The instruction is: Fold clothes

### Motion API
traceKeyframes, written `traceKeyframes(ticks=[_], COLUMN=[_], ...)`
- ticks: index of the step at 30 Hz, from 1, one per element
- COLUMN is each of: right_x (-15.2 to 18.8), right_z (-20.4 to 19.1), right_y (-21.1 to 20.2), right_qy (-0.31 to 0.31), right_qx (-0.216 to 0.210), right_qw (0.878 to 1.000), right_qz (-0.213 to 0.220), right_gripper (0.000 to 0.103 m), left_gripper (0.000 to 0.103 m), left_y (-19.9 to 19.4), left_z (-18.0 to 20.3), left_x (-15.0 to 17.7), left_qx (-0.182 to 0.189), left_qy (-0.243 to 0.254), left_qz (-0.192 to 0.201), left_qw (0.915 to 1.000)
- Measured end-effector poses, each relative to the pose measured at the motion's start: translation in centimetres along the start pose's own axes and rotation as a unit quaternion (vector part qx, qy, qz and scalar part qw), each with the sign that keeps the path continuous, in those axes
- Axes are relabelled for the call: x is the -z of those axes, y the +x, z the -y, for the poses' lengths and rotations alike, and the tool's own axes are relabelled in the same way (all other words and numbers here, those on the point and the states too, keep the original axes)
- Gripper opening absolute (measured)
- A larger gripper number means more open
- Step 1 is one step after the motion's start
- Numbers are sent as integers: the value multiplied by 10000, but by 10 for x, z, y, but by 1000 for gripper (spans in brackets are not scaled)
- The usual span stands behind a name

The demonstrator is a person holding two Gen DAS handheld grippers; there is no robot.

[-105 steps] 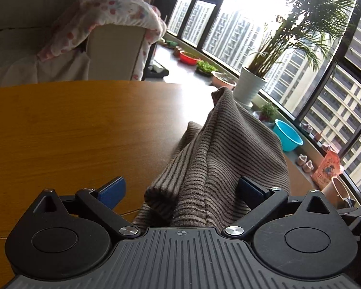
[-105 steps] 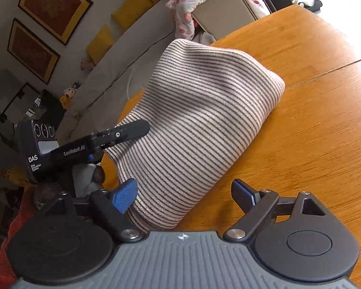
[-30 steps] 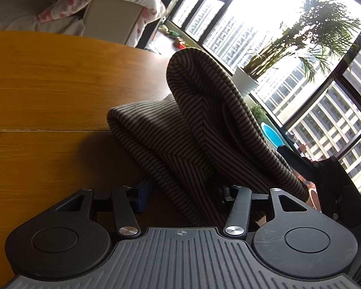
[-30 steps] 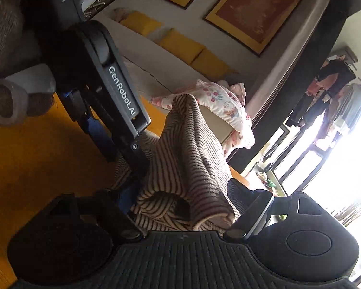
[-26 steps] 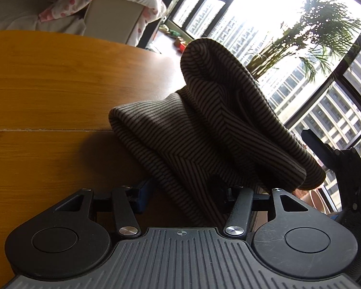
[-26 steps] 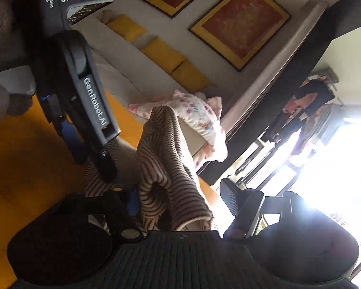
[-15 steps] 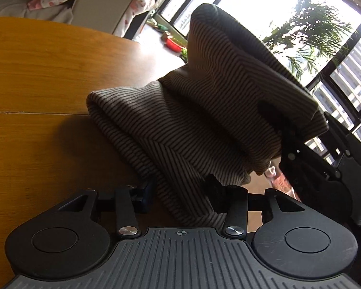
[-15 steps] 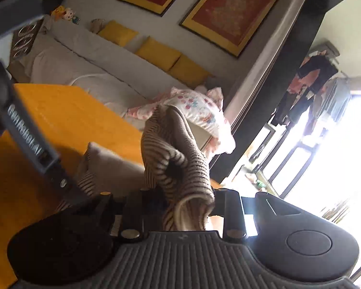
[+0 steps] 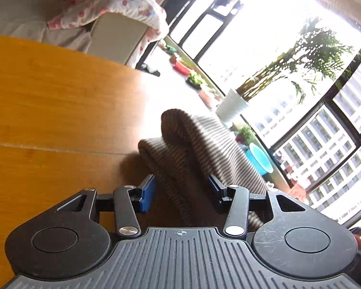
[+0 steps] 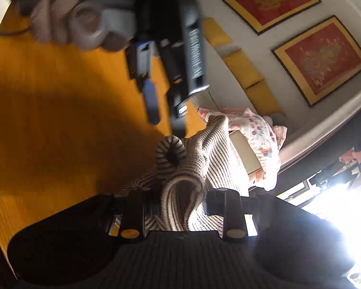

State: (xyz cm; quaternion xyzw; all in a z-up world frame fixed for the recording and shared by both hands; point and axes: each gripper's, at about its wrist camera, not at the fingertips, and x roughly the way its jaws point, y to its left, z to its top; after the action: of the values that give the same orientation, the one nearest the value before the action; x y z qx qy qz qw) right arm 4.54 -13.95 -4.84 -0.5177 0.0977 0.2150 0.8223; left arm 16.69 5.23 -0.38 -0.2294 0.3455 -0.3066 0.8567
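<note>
Since half a second ago the left gripper (image 9: 180,189) has pulled back and away from its partner, so the big striped hump that filled its view has sunk to a lower roll lying toward 1 o'clock, and the other tool no longer shows there. The striped knit sweater (image 9: 199,142) sits bunched on the wooden worktop (image 9: 55,110), one rounded fold standing up between the blue fingers (image 9: 148,192); those fingers sit close on either side of the cloth, but whether they truly pinch it or merely flank it I cannot tell. The right gripper (image 10: 180,204) has its fingers drawn in tight on a thick doubled edge of the same sweater (image 10: 192,168), lifting it off the worktop (image 10: 48,125), while the left tool hangs blurred at 11 o'clock in that view. The knit looks soft, thick and limp, light enough to lift yet inclined to slump and roll rather than lie crisp. I would judge a hem or folded edge the best hold, taken through all layers so none slips free.
</note>
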Motion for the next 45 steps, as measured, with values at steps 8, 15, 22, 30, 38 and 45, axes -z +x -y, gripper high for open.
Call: traceKeyframes(ticks=[8, 15, 22, 30, 38, 45], right_x=[-3, 7, 32, 53, 73, 100], right_z=[8, 89, 108, 91, 100, 123], right_y=[-4, -43, 2, 16, -11, -25], right_qy=[289, 2377, 3474, 3743, 4106, 4848], right_qx=[-143, -787, -583, -546, -331, -151], right_qw=[9995, 9662, 9357, 9253, 9108, 8741], right_qz=[60, 614, 174, -262, -275, -275], right_gripper=[32, 88, 92, 102, 103, 103], left_gripper=[53, 43, 70, 86, 45, 38], left_y=[60, 76, 74, 25, 31, 40], left_z=[30, 4, -12, -6, 50, 46], left_x=[-34, -37, -37, -17, 32, 39], left_qx=[26, -476, -1223, -340, -13, -41], left_qy=[137, 229, 292, -526, 234, 374], left_qz=[-128, -94, 30, -227, -680, -753], left_qw=[9998, 9986, 9921, 9978, 9974, 9964])
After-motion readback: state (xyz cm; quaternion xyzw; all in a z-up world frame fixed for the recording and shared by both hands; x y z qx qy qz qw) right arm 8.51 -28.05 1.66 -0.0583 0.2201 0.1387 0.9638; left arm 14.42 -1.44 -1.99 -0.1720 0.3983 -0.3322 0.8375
